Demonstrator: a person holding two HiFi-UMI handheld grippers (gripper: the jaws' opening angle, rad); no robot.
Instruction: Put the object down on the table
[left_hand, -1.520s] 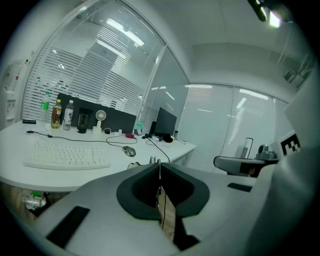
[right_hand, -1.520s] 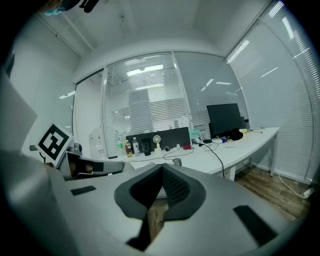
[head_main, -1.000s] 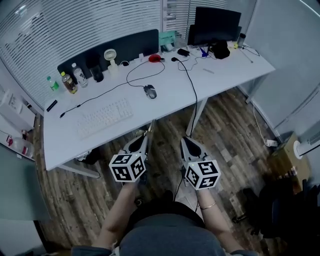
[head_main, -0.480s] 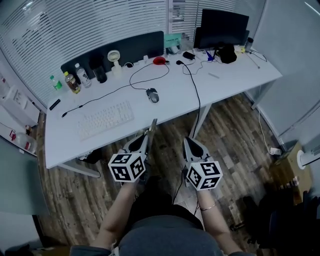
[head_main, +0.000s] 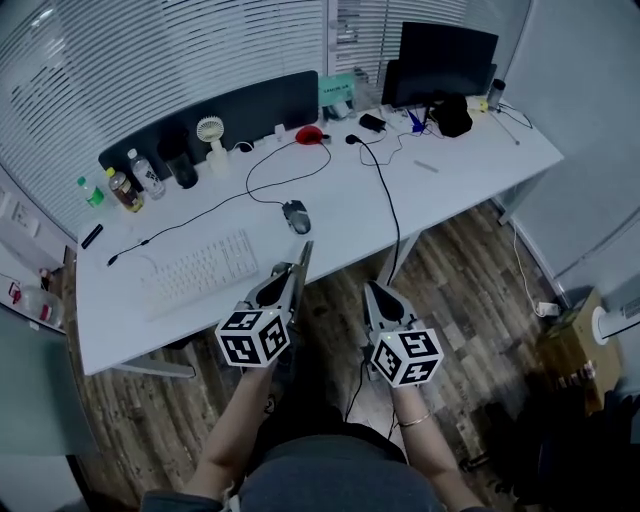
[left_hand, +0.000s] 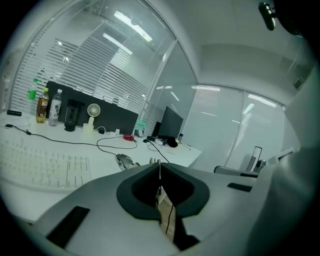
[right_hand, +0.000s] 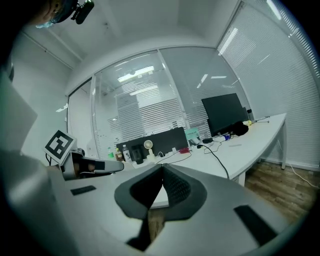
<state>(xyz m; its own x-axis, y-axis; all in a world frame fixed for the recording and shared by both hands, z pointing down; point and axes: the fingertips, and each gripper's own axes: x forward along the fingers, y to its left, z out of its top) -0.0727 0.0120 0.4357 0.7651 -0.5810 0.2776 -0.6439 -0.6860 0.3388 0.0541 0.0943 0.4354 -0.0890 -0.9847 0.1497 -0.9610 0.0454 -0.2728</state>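
While left fingers (head_main: 276, 291) pinch one thin stick (head_main: 304, 255), right fingers (head_main: 384, 299) press together, empty.

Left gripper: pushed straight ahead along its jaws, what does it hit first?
Probably the mouse on the table, just beyond the thin object in the left gripper; depth unclear.

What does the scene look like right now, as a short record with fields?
left gripper: shut on a thin object, near the table's front edge
right gripper: shut, empty
thin object: sticks out past the jaw tips, not yet set down
table: white; keyboard, mouse, monitor on it
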